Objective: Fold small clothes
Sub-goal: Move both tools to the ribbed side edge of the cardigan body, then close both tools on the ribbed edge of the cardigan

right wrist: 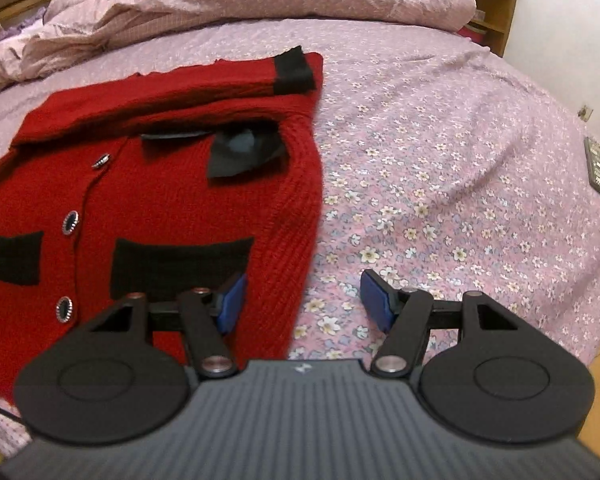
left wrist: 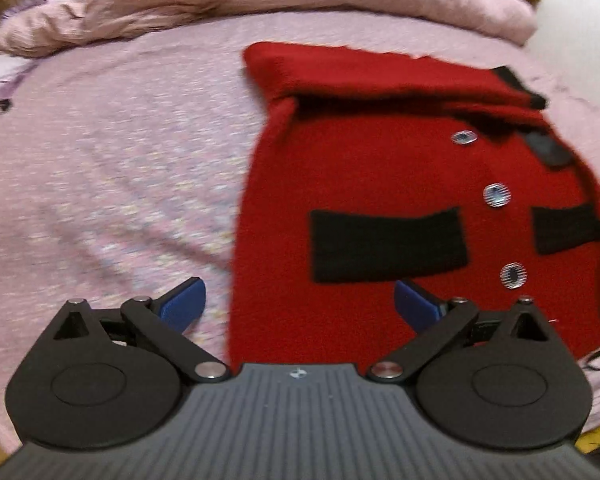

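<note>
While both tools hover empty, entries run thus. Left gripper (left wrist: 300, 306): jaws spread, straddling the cardigan's near left edge. Right gripper (right wrist: 302, 300): jaws spread, over its near right edge. Red cardigan (right wrist: 160, 200): flat on the floral bedsheet (right wrist: 440, 160), sleeves folded across the top, black pockets and buttons up. Advice: pinch both hem corners evenly, lift together, fold squarely toward the collar.

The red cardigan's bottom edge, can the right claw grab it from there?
Probably yes. The right claw is open, straddling the red cardigan side edge near the hem, with nothing between them.
</note>
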